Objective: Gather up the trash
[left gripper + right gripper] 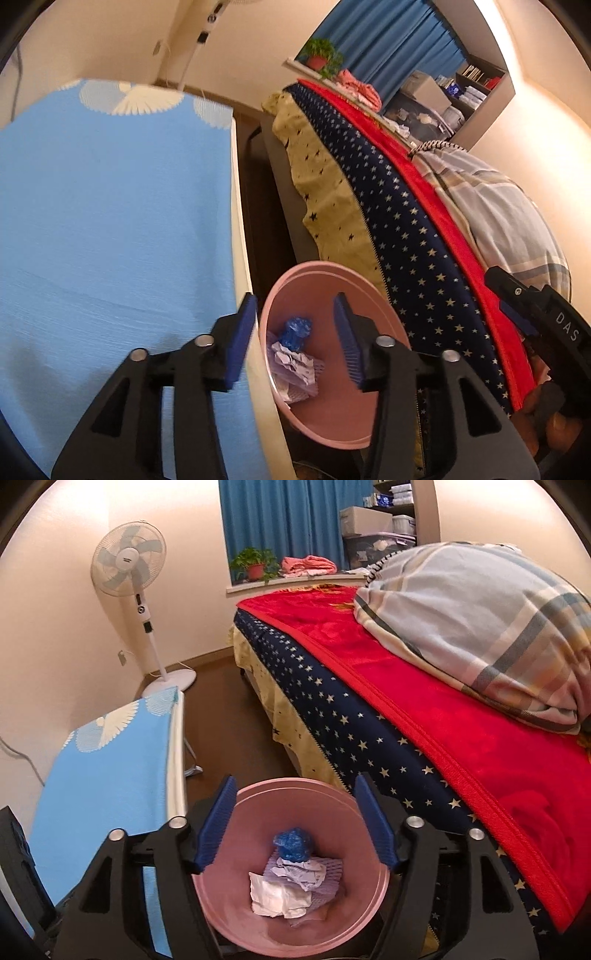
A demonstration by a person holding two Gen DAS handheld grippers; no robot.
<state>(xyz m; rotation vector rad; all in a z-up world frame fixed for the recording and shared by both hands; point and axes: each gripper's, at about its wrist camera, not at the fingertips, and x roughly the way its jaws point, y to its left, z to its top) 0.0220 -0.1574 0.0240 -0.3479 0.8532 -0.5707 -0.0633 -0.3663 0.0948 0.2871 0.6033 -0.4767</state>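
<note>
Pink plastic fills the lower centre of my left view: the bin [325, 413] holds a blue wad [295, 329] and crumpled paper [295, 369], my left tongs [295, 341] parted and empty. Right view, lower centre: right tongs [295, 821] gape wide, empty, over the same trash. Collection looks mostly done; no litter shows on the blue table [110, 775].

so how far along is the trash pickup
Done: a blue wad and crumpled paper lie in the pink bin. In hand: nothing; the left gripper and right gripper have open, empty jaws over it. Left: no other trash shows in view.
</note>
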